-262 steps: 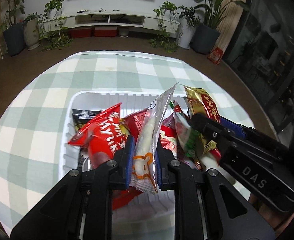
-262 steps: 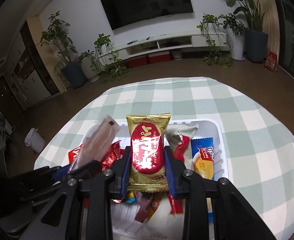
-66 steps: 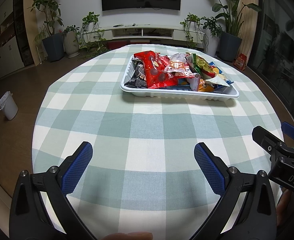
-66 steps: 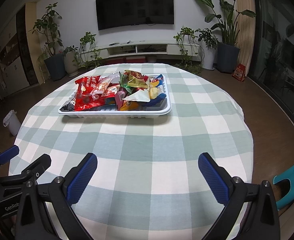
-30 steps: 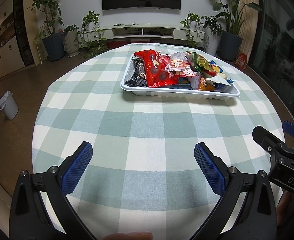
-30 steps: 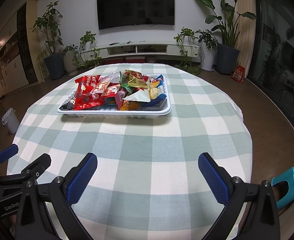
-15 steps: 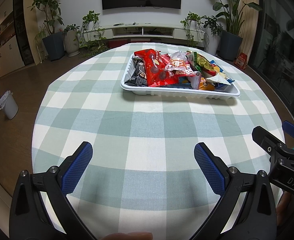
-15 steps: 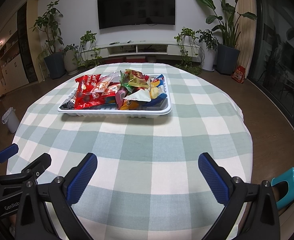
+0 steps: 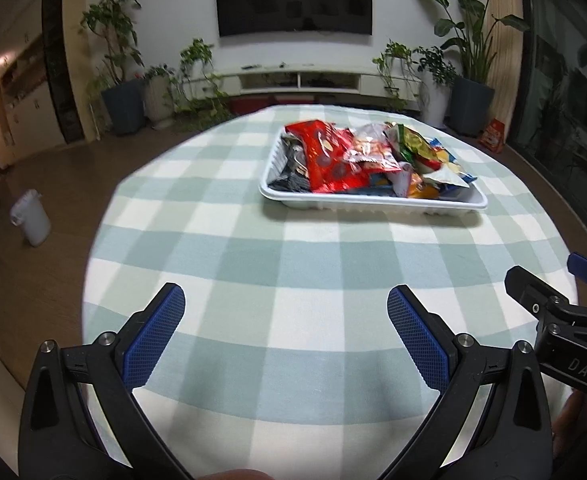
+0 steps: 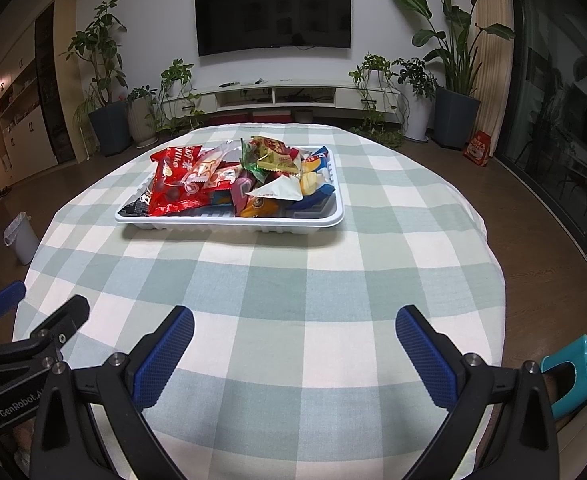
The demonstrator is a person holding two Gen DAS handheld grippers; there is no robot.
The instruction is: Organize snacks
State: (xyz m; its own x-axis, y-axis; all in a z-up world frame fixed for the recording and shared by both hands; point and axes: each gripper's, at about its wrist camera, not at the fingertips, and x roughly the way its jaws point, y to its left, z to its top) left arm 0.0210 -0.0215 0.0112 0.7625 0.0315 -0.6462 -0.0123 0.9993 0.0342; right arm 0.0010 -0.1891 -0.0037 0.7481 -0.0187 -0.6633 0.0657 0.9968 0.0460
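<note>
A white tray (image 9: 373, 202) full of snack packets stands at the far side of the round checked table (image 9: 293, 280); it also shows in the right wrist view (image 10: 229, 220). A big red packet (image 9: 325, 156) lies at its left, also seen in the right wrist view (image 10: 173, 184). My left gripper (image 9: 285, 320) is open and empty over the table's near edge, far from the tray. My right gripper (image 10: 293, 332) is open and empty at the near edge too, and it shows at the right of the left wrist view (image 9: 549, 304).
A small white bin (image 9: 31, 218) stands on the floor at the left. A teal stool (image 10: 577, 372) is at the near right. Potted plants (image 10: 453, 80) and a TV unit (image 10: 277, 96) line the far wall.
The left wrist view has turned slightly left, so the tray sits further right in it and the frame is blurred. The right gripper has barely moved. Both grippers stay open.
</note>
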